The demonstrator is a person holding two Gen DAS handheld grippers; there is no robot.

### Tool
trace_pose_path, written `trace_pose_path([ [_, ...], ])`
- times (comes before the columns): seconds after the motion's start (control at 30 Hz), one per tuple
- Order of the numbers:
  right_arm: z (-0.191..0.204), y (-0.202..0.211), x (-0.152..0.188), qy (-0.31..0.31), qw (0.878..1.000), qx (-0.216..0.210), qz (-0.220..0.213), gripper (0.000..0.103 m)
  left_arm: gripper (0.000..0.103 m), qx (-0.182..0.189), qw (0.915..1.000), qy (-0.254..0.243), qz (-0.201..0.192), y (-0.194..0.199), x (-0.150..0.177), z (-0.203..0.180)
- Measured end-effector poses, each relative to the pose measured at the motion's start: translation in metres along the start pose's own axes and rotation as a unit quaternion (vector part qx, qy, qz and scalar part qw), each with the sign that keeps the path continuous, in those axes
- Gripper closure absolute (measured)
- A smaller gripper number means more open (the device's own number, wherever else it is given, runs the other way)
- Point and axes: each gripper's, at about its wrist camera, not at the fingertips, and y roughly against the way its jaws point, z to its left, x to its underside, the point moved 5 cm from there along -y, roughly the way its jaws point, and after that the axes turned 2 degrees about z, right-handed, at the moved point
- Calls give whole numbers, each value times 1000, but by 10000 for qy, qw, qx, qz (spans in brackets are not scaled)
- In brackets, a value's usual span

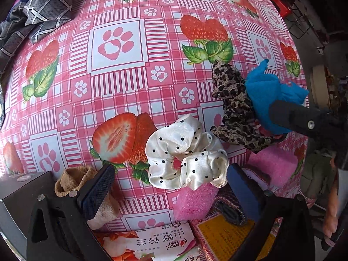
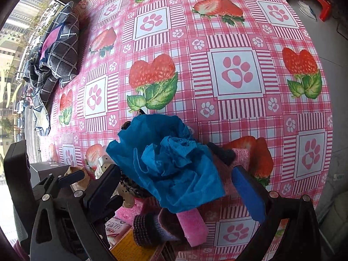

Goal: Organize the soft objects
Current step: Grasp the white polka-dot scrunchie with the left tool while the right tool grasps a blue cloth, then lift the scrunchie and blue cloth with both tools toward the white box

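The white polka-dot scrunchie (image 1: 187, 152) lies on the strawberry tablecloth (image 1: 117, 82), its near edge resting over a pink sponge (image 1: 193, 200). It sits between the spread fingers of the left gripper (image 1: 169, 187), which is released: both blue pads stand clear of the fabric, one at each side, neither touching it as far as the left wrist view shows.

Just right of the scrunchie and slightly farther back, a leopard-print scrunchie (image 1: 235, 106) stands bunched, touching a crumpled blue cloth (image 1: 269, 91) on its right. In the right wrist view the blue cloth (image 2: 174, 165) fills the space between the fingers of the right gripper (image 2: 174, 187). The jaws are wide apart and the right pad stands clear of the cloth; the cloth seems to brush the left finger, so the tool looks released rather than clenched.

Under the blue cloth lies a second pink sponge (image 2: 191, 226), with a dark knitted piece (image 2: 145, 230) beside it.

Left of the white scrunchie, near the left gripper's left finger, a tan fleece sock (image 1: 76, 180) is folded against a dark box (image 1: 17, 198). Nearer the camera than the scrunchie lie a printed packet (image 1: 156, 243) and a red-and-yellow packet (image 1: 224, 232). Far back and left, at the table's edge, a grey checked cloth (image 1: 41, 10) is heaped.
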Motion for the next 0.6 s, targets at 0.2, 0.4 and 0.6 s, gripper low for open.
trace_pose_path([
  [0.2, -4, -13, 4, 103, 9993, 102, 342, 64, 4, -98, 9997, -1, 218, -15, -8, -6],
  [0.4, -14, 16, 6, -65, 9994, -327, 22, 69, 67, 358, 9984, 128, 422, -21, -14, -16],
  [0.6, -24, 48, 14, -286, 9965, -758, -217, 69, 81, 22, 9998, 3, -192, 14, -13, -16],
])
